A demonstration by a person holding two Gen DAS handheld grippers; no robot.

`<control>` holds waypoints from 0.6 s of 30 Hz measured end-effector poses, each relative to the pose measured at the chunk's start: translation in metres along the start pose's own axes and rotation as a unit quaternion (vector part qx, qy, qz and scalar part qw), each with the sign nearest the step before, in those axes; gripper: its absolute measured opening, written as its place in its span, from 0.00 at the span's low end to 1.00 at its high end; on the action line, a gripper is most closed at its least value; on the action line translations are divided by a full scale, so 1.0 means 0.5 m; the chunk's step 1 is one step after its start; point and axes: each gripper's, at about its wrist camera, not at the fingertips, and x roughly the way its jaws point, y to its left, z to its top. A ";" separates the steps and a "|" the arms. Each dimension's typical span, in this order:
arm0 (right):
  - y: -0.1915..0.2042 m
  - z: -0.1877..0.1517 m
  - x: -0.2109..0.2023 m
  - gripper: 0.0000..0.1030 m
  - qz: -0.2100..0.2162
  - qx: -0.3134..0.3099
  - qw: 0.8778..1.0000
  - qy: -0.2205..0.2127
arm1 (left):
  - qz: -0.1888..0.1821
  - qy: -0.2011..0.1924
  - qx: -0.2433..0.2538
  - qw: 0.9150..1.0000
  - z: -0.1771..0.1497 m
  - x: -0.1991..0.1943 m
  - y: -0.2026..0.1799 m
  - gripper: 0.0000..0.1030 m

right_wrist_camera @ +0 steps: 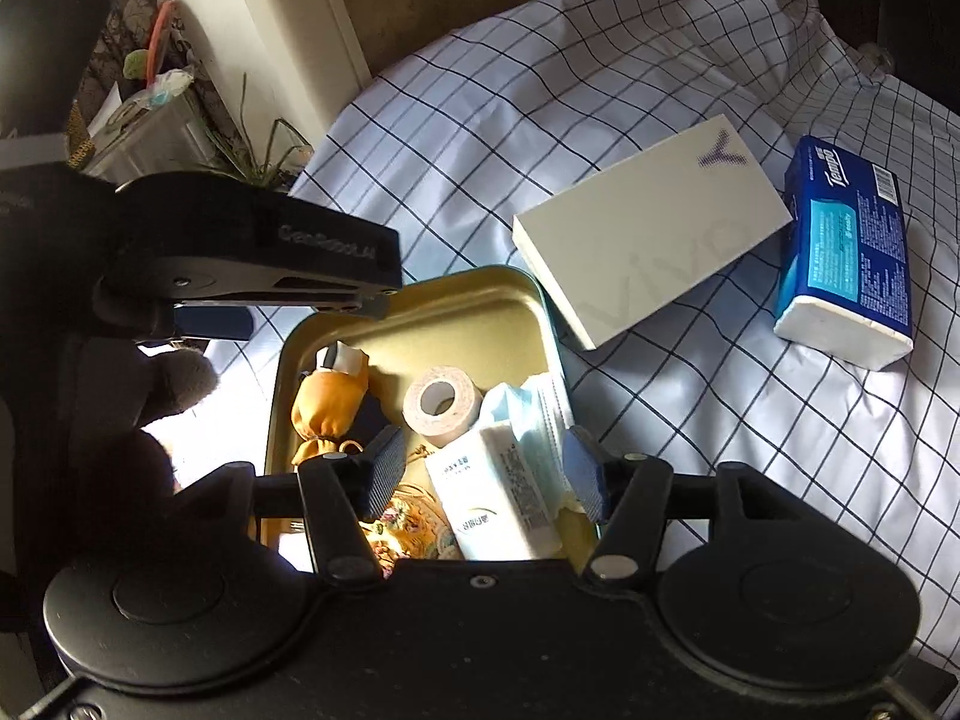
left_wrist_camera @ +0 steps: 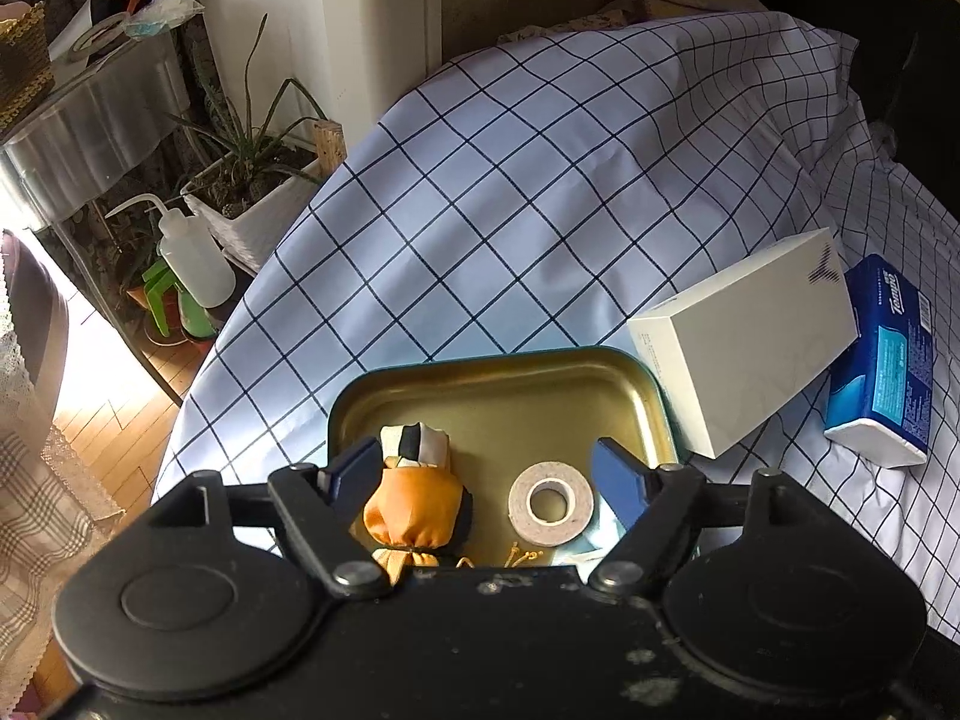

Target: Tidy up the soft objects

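A gold metal tray (left_wrist_camera: 498,360) (right_wrist_camera: 420,291) sits on a checked cloth. In it lie an orange cloth pouch (left_wrist_camera: 414,504) (right_wrist_camera: 327,405) and a roll of tape (left_wrist_camera: 551,501) (right_wrist_camera: 441,399). Nearer the front are a white tissue pack (right_wrist_camera: 492,492), blue face masks (right_wrist_camera: 528,414) and a floral pouch (right_wrist_camera: 408,525). My left gripper (left_wrist_camera: 486,477) hangs open over the tray, the orange pouch just beside its left finger. My right gripper (right_wrist_camera: 485,471) is open around the white pack and the masks; its pads do not press on them.
A white box (left_wrist_camera: 744,342) (right_wrist_camera: 648,228) leans on the tray's right rim, with a blue tissue pack (left_wrist_camera: 882,366) (right_wrist_camera: 846,252) beyond it. The checked cloth (left_wrist_camera: 540,180) stretches away behind. At the left stand a squeeze bottle (left_wrist_camera: 195,258), a potted plant (left_wrist_camera: 252,192) and a shelf.
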 end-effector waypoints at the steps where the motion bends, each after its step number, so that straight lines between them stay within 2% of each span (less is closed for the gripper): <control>1: -0.002 -0.001 0.003 0.55 -0.003 0.000 1.000 0.005 | 0.003 0.002 0.001 1.000 -0.003 0.002 0.002 0.74; 9: -0.008 -0.012 0.025 0.55 -0.033 -0.012 0.999 0.039 | 0.026 0.029 0.019 0.999 -0.031 0.033 0.025 0.79; 12: -0.005 -0.014 0.028 0.55 -0.045 -0.017 0.998 0.046 | 0.024 0.038 0.022 0.999 -0.047 0.033 0.038 0.79; 18: 0.006 -0.034 0.007 0.55 -0.063 -0.021 0.997 0.048 | 0.053 0.021 0.019 0.998 -0.088 -0.003 0.058 0.84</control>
